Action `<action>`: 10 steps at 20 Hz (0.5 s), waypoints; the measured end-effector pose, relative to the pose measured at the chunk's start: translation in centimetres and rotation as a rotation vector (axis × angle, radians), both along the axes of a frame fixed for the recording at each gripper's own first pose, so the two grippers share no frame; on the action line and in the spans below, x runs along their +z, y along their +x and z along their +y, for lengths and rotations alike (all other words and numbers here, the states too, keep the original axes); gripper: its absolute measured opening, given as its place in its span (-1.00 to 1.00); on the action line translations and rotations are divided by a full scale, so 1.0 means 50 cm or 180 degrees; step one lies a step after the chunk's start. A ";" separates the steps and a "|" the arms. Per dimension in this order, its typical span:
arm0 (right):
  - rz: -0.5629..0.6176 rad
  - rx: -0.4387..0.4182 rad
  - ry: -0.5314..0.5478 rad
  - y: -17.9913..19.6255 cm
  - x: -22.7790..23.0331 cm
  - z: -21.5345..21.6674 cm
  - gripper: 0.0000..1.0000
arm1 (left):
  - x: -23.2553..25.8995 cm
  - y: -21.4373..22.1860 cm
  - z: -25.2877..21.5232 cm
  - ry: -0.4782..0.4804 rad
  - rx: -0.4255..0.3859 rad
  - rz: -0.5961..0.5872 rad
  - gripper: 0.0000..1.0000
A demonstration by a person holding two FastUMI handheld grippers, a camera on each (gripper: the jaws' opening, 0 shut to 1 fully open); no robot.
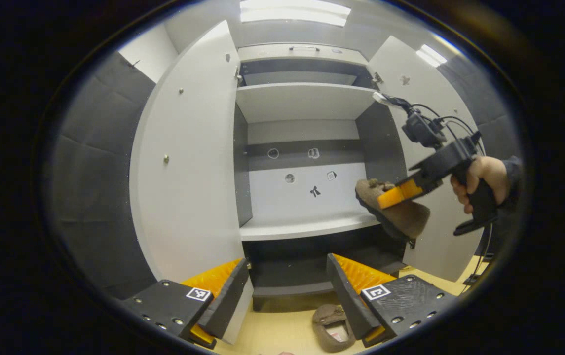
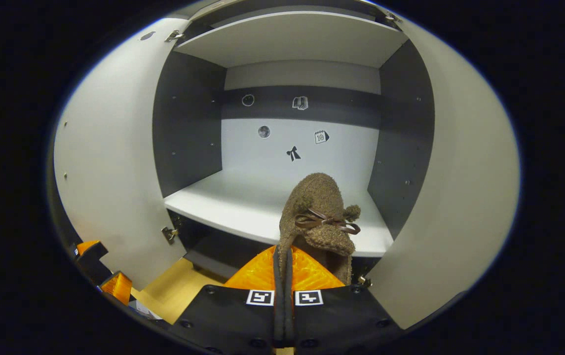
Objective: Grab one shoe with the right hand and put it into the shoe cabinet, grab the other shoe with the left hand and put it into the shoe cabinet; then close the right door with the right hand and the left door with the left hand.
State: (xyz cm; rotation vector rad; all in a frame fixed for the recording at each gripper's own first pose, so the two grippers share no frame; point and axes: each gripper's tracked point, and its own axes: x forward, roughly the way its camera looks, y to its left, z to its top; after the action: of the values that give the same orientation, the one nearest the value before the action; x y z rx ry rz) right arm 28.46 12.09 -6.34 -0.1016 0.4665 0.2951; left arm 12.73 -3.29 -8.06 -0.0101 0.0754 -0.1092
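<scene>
Right gripper [image 2: 282, 276] — jaws clenched on a fuzzy brown slipper-like shoe [image 2: 319, 217] — hovers before the white shoe cabinet's middle shelf [image 2: 243, 202]. Left gripper [image 1: 287, 291], jaws released, hangs above the second shoe [image 1: 330, 326] on the floor. Risk: the thin edge grip may slip — shoe drops short.

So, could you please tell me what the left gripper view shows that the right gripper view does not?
Left gripper view: the second shoe on the floor and a hand holding the right tool. Right gripper view: the bow on the held shoe. Both: the open cabinet, its white shelf, and the right tool shut on the held shoe.
</scene>
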 end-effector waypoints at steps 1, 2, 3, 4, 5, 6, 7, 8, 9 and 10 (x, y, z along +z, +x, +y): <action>-0.0025 -0.0024 -0.0022 0.023 0.008 0.001 -0.97 | -0.006 0.006 0.001 -0.0009 -0.0005 0.0024 0.88; -0.0075 -0.0046 -0.0040 0.052 0.020 0.003 -0.97 | -0.016 0.008 0.002 -0.0020 -0.0012 0.0048 0.88; -0.0102 -0.0074 -0.0082 0.081 0.028 0.002 -0.96 | -0.025 0.012 0.002 -0.0031 -0.0023 0.0078 0.88; -0.0118 -0.0103 -0.0123 0.110 0.030 0.003 -0.97 | -0.035 0.015 0.000 -0.0040 -0.0041 0.0109 0.88; -0.0146 -0.0134 -0.0160 0.138 0.035 0.003 -0.97 | -0.044 0.018 -0.003 -0.0041 -0.0055 0.0139 0.89; -0.0146 -0.0158 -0.0215 0.163 0.035 0.004 -0.97 | -0.052 0.021 -0.004 -0.0040 -0.0066 0.0160 1.00; -0.0155 -0.0175 -0.0244 0.194 0.039 0.009 -0.96 | -0.059 0.022 -0.005 -0.0044 -0.0079 0.0173 1.00; -0.0145 -0.0199 -0.0291 0.216 0.037 0.009 -0.97 | -0.063 0.026 -0.006 -0.0052 -0.0089 0.0185 1.00; -0.0106 -0.0205 -0.0345 0.234 0.032 0.009 -0.97 | -0.069 0.030 -0.006 -0.0060 -0.0100 0.0203 1.00; -0.0070 -0.0231 -0.0385 0.248 0.024 0.009 -0.97 | -0.072 0.033 -0.007 -0.0071 -0.0108 0.0220 1.00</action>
State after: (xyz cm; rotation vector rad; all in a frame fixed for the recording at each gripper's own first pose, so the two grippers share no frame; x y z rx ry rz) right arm 40.86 12.52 -5.16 -0.2051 0.4651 0.1944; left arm 14.37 -3.66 -11.69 -0.0348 0.1433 -0.1436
